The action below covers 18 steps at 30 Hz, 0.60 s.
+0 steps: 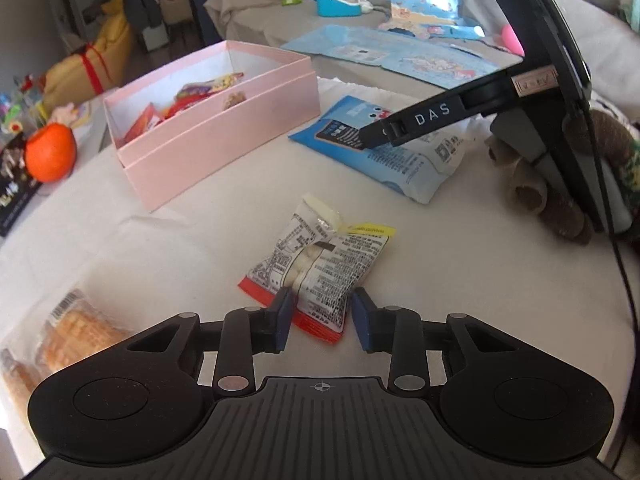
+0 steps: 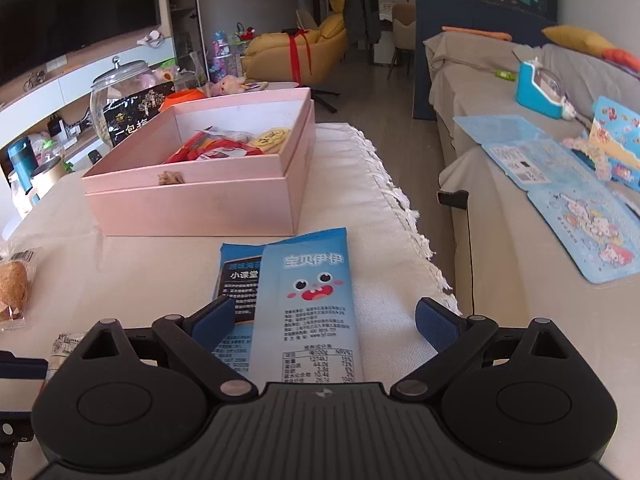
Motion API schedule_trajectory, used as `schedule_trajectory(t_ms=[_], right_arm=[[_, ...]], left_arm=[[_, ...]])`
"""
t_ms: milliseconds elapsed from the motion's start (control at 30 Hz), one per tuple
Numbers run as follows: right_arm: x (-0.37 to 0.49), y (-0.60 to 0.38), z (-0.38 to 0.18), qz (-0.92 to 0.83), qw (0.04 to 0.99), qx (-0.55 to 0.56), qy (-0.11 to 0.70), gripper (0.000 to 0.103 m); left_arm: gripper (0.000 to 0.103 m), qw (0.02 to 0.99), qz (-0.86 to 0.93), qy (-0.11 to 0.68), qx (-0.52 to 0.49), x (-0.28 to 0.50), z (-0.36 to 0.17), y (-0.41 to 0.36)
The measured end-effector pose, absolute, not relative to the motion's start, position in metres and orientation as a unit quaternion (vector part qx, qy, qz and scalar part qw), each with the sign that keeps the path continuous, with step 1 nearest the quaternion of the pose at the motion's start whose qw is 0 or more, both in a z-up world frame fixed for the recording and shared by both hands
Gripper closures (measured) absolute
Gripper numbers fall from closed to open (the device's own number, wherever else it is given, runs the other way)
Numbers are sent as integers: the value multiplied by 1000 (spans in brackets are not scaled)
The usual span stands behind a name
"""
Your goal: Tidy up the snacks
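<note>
Left gripper [image 1: 319, 314] fingers sit half-open around the small white packet [image 1: 320, 268]; they should close squarely on its near end. Right gripper [image 2: 325, 320] fingers are spread wide over the blue bag [image 2: 298, 300], gripping nothing; pink box [image 2: 208, 184] lies ahead.

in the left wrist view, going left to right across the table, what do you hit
orange → pink box → white snack packet with the red edge, between the open left gripper fingers → blue snack bag → right gripper
</note>
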State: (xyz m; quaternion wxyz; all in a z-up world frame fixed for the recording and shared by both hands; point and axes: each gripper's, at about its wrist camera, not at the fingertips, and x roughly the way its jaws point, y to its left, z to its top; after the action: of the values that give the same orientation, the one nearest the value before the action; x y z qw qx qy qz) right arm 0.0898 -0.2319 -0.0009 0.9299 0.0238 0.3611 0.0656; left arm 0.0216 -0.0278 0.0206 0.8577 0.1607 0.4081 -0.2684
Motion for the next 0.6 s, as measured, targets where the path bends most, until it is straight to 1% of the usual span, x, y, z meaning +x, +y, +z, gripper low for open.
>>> schedule_trajectory(t_ms=[100,167,233,267,333,433,467,600], right_arm=[[93,-244,-3,74,926,61,366,6],[94,-245,-4,76,924,65,369,5],[93,-242,-5,75,925,58,367,5],[92,-240,-4,74,926,54,366,5],[88,-235,-2,69,930,40,359,6],[72,-221,7,82,937,8,339,5],[66,-214,10,95,939,-3,332,5],[51,-187,23,163,932,-33,322,6]], left_arm=[[65,854,-275,408,172,24,20,-37],[65,854,-274,405,178,24,19,-41],[59,858,-264,404,178,22,18,-42],[53,861,-257,403,176,23,18,-41],[51,869,-237,401,168,25,18,-37],[52,891,-178,382,171,29,19,-24],[55,896,-163,380,162,31,20,-17],[54,915,-142,364,101,27,36,12]])
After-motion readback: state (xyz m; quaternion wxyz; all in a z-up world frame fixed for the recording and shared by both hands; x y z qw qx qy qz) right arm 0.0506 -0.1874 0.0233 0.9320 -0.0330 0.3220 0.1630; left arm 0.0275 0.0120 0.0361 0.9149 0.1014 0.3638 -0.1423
